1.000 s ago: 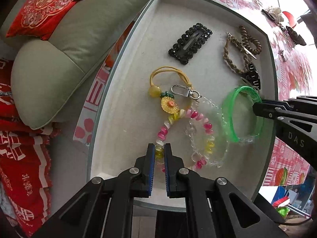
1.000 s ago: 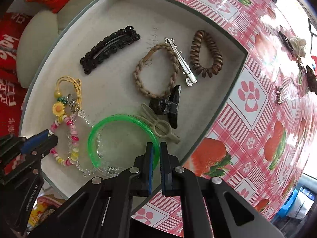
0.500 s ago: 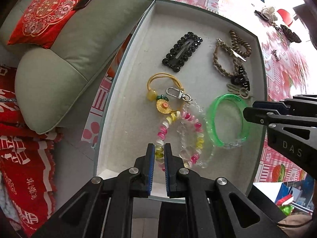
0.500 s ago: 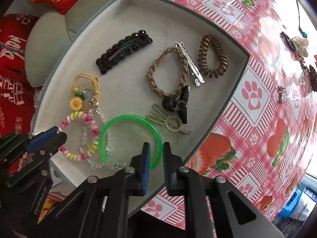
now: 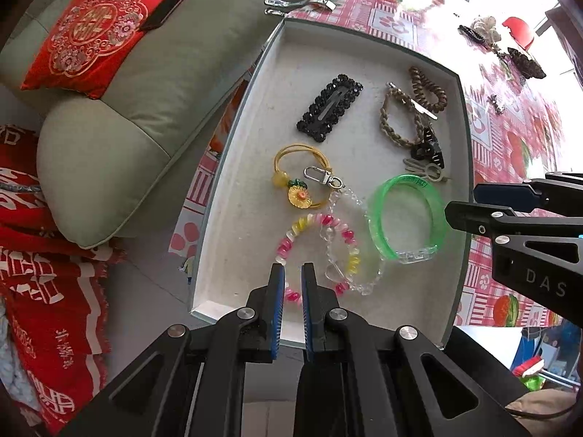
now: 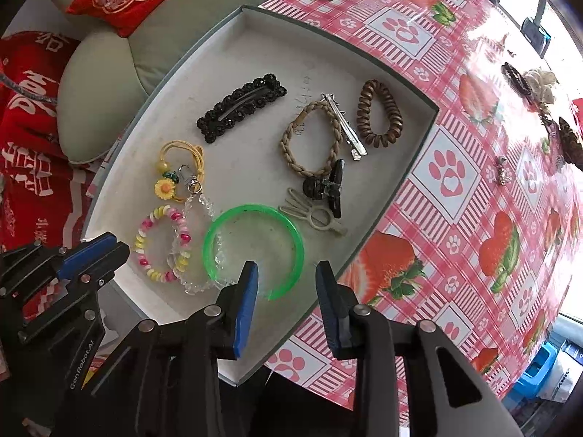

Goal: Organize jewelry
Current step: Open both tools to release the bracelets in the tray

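Note:
A white tray [image 5: 255, 116] [image 6: 255, 29] holds jewelry: a green bangle [image 5: 379, 225] [image 6: 251, 209], a pink-yellow bead bracelet [image 5: 313, 222] [image 6: 142, 236], a clear bead chain [image 5: 349, 200], a yellow flower hair tie [image 5: 298, 193] [image 6: 164, 187], a black sequin clip [image 5: 329, 107] [image 6: 242, 107], a braided tan band [image 6: 309, 138] and a brown coil tie [image 6: 379, 116]. My left gripper [image 5: 293, 273] is shut and empty above the bead bracelet's near side. My right gripper [image 6: 286, 273] is open and empty, held above the bangle's near edge.
The tray lies on a pink paw-print tablecloth [image 6: 473, 182]. More hair pieces [image 6: 528, 83] lie far right on the table. A metal clip [image 5: 298, 3] lies beyond the tray. A grey-green sofa [image 5: 109, 109] with a red cushion [image 5: 91, 32] is on the left.
My right gripper has opened and let go of the green bangle, which now lies in the tray. Both grippers have drawn back from the tray.

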`<state>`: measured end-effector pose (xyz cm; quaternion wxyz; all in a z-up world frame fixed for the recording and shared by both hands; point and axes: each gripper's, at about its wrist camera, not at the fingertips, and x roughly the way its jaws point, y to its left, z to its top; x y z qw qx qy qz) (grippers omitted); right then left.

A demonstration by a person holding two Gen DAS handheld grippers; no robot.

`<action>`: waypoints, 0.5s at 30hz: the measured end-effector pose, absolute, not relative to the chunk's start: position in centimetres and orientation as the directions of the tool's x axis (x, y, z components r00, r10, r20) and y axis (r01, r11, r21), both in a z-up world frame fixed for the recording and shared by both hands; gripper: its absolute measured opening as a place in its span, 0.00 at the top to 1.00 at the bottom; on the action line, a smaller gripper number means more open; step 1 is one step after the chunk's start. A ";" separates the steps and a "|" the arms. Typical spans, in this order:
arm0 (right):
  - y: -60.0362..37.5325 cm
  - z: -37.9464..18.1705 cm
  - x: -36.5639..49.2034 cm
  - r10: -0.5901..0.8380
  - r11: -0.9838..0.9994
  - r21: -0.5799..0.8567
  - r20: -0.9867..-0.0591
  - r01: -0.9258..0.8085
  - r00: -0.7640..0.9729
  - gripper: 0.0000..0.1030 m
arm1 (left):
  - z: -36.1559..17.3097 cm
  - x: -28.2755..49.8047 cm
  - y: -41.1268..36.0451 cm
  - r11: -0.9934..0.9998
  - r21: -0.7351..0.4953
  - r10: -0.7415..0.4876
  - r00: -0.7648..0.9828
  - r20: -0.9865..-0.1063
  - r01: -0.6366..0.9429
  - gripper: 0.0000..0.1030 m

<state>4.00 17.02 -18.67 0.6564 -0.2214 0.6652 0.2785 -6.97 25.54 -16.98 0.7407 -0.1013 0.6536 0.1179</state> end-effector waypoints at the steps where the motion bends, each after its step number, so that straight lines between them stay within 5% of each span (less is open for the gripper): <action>1: 17.2 -18.1 3.4 0.072 0.749 0.080 -0.997 -0.658 -0.038 0.65 | -16.8 -7.0 25.5 0.952 0.004 0.043 0.122 -0.992 -0.307 0.85; 4: 16.2 -16.7 3.3 0.079 0.755 0.077 -0.997 -0.652 -0.026 0.56 | -16.3 -7.4 25.7 0.952 0.007 0.051 0.139 -0.989 -0.305 0.85; 15: 14.9 -13.6 2.6 0.096 0.750 0.070 -0.995 -0.657 0.003 0.56 | -14.3 -8.8 26.1 0.937 0.002 0.062 0.160 -0.985 -0.349 0.85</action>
